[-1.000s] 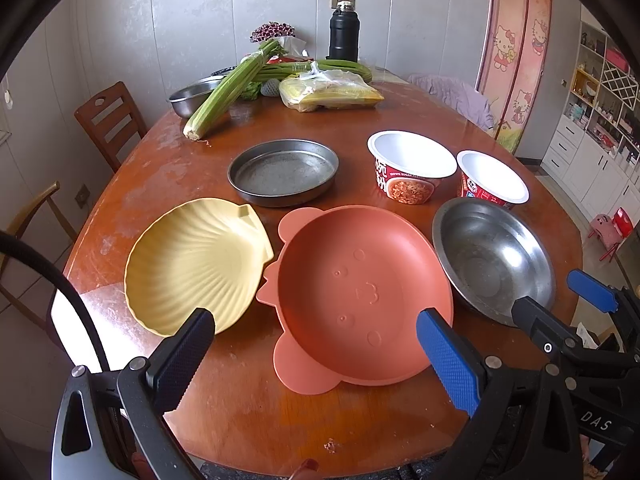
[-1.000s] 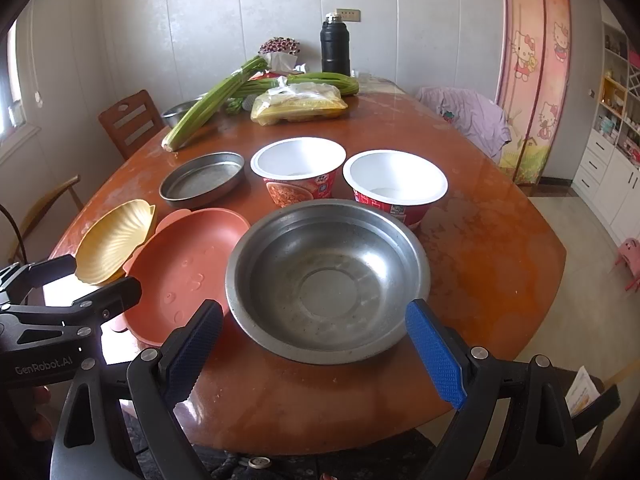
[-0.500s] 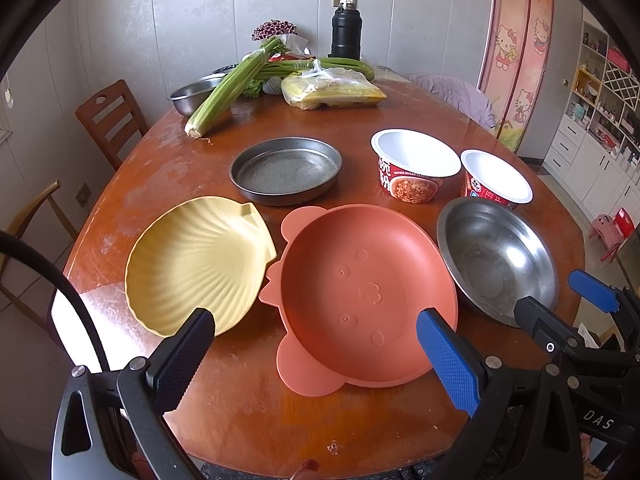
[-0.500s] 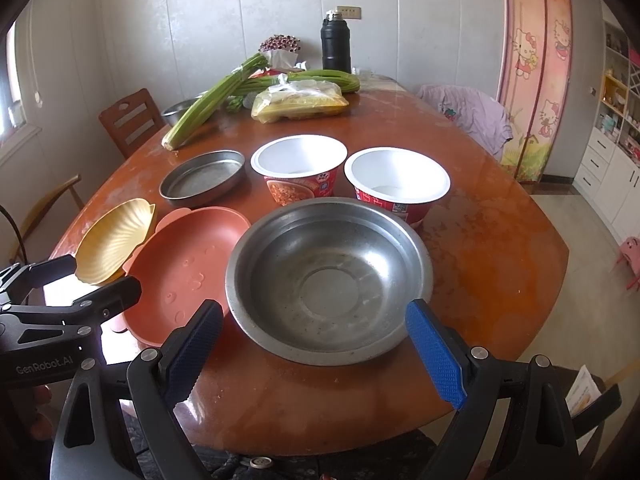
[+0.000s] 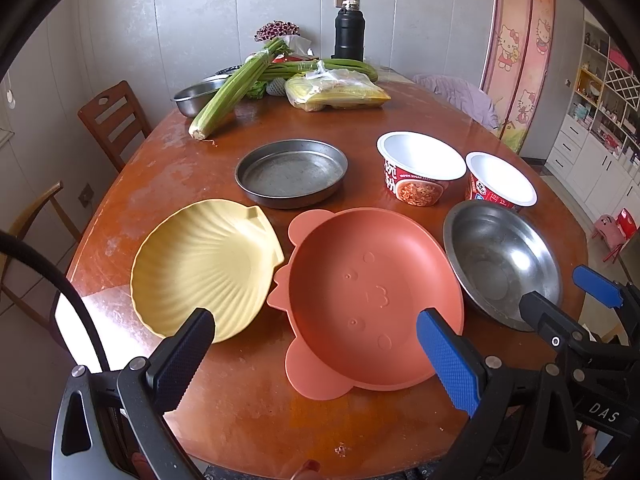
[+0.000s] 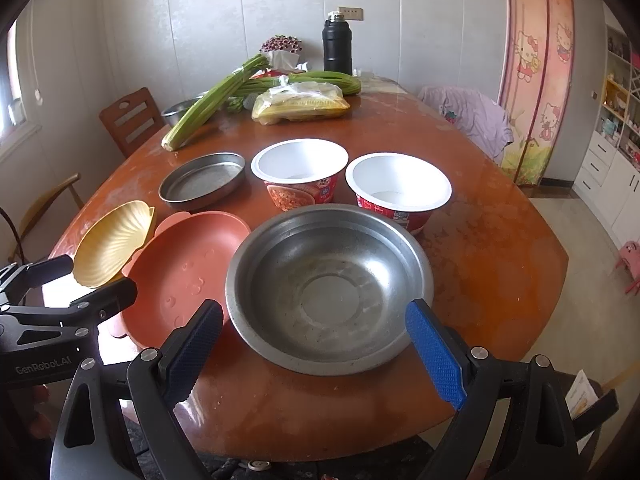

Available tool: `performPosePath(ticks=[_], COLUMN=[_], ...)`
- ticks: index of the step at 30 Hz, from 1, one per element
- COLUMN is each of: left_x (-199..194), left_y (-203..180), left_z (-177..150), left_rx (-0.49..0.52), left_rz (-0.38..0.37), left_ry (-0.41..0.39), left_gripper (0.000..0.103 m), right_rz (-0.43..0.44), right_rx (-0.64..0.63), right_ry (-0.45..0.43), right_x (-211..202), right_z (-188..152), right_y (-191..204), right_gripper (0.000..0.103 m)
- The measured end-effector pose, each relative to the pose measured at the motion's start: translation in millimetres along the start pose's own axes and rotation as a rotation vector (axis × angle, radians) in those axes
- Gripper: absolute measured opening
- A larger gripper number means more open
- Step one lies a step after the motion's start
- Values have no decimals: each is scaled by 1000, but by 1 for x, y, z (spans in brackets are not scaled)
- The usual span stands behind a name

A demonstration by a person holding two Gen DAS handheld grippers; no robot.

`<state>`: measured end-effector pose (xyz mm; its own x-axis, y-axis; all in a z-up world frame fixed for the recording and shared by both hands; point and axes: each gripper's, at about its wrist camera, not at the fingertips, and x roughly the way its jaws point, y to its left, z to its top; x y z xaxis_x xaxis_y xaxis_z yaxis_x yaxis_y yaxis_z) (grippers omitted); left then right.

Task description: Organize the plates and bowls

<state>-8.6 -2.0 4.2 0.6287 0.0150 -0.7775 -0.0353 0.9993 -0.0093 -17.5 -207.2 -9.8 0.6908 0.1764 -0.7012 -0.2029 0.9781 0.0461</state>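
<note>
Both my grippers, left (image 5: 316, 356) and right (image 6: 316, 340), hang spread, empty, at the table's near edge; steel bowl (image 6: 330, 288) directly ahead; I'd pinch its near rim squarely.

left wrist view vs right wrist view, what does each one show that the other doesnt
Only the left wrist view shows the right claw from the side, by the steel bowl.

Only the right wrist view shows the left claw from the side, near the yellow shell plate, and a window at the left edge.

Both show the pink plate, flat metal pan, two noodle cups and celery.
</note>
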Motion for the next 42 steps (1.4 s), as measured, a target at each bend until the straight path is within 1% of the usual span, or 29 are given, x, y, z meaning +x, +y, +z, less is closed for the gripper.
performPosePath(ticks=[7, 12, 16, 18, 22, 26, 29, 31, 32, 34, 35, 38, 39, 42], left_x=[0, -1, -4, -6, -9, -9, -2, 3, 6, 10, 12, 21, 24, 33], left_y=[3, 7, 19, 31, 66, 107, 127, 138, 143, 150, 153, 157, 157, 156], left_z=[0, 1, 5, 6, 9, 5, -2, -6, -8, -11, -11, -11, -10, -8], left_rx=[-3, -12, -35, -63, -143, -243, -282, -307, -318, -333, -337, -355, -361, -356], left_rz=[8, 13, 27, 41, 90, 135, 144, 134, 132, 127, 125, 89, 74, 67], left_ry=[2, -1, -10, -15, -18, -3, 30, 54, 63, 79, 84, 105, 112, 133], left_gripper=[102, 102, 102, 102, 102, 102, 102, 102, 102, 102, 102, 102, 102, 101], right_rz=[6, 29, 54, 73, 143, 224, 283, 287, 310, 323, 344, 324, 295, 295], right_rx=[-6, -13, -34, -40, -81, -152, -212, -246, -264, -277, -274, -288, -301, -330], right_ry=[4, -8, -9, -12, -20, -2, 30, 60, 71, 108, 119, 138, 148, 175], right_x=[0, -1, 0, 0, 2, 13, 28, 41, 48, 62, 69, 90, 97, 113], right_z=[2, 6, 13, 19, 40, 66, 81, 88, 92, 97, 100, 106, 107, 107], right_y=[1, 5, 13, 17, 38, 72, 101, 119, 128, 141, 146, 161, 167, 177], right_gripper=[94, 94, 94, 94, 94, 94, 94, 94, 94, 94, 94, 94, 94, 94])
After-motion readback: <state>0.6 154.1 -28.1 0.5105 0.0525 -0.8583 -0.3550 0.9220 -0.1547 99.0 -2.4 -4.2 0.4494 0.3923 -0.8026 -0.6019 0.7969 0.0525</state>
